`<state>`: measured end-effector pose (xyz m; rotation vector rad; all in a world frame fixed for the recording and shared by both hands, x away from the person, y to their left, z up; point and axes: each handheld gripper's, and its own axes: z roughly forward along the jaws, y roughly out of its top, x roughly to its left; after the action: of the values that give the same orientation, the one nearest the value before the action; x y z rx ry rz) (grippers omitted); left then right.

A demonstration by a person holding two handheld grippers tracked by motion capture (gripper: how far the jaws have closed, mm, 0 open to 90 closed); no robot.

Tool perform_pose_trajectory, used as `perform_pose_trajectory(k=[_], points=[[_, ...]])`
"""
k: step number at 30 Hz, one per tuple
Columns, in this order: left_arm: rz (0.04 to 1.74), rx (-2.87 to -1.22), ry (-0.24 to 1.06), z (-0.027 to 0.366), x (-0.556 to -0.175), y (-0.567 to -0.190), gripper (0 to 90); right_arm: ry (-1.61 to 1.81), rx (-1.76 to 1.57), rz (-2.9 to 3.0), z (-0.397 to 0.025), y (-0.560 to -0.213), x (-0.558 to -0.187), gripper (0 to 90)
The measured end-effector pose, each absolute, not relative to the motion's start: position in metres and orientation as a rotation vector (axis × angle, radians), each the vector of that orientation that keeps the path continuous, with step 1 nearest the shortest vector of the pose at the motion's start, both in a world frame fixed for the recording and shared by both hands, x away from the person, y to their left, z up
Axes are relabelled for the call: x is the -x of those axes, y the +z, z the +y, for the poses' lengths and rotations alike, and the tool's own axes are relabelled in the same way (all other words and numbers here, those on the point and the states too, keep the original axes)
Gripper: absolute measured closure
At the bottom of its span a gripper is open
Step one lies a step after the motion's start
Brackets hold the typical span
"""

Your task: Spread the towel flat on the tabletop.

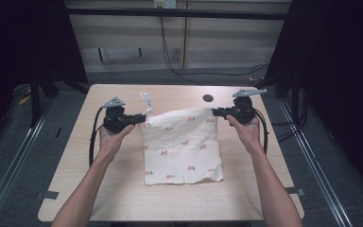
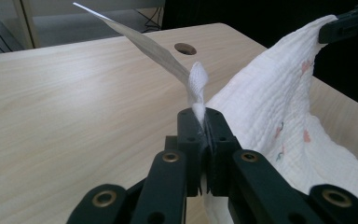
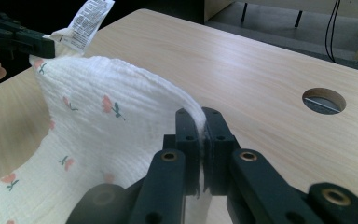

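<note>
Step in hand: likely folding. Cloth (image 1: 182, 146) at frame centre on table (image 1: 123, 194), far edge lifted. Left gripper (image 1: 142, 117) clamped tight on upper-left corner beside care tag (image 1: 146, 101); right gripper (image 1: 216, 112) pinched on upper-right corner. Next move called for both corners carried together toward near edge, kept taut. Count: 1 cloth, 1 tag, 2 grippers, 1 table hole (image 1: 208, 98).

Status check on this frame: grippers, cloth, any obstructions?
Left gripper and right gripper shut on the cloth's far corners. Far edge lifted, near edge on table. Care label sticking up. Nothing obstructing.
</note>
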<state>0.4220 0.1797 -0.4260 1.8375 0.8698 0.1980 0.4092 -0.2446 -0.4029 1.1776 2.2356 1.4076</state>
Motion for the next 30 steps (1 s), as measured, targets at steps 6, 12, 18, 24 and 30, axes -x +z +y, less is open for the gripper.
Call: perform_pose_trajectory(k=[6,12,18,24,30], points=[[0.896,-1.827,0.207,0.176,-0.432,-0.427,86.8,1.386,-1.198,2.219,-0.244,-0.403,-0.420,86.4],[0.942,-1.840,0.250,0.174,-0.439,-0.429,75.0,1.323,-1.265,2.164,-0.247,-0.409,-0.428,72.0],[0.973,-1.829,0.265,0.189,-0.437,-0.427,68.7,1.327,-1.274,2.164,-0.255,-0.411,-0.425,67.3],[0.905,-1.890,0.244,0.195,-0.415,-0.431,72.3,1.335,-1.216,2.223,-0.254,-0.411,-0.403,67.3],[0.783,-1.947,0.110,0.190,-0.377,-0.446,76.3,1.339,-1.166,2.294,-0.252,-0.417,-0.363,67.9]])
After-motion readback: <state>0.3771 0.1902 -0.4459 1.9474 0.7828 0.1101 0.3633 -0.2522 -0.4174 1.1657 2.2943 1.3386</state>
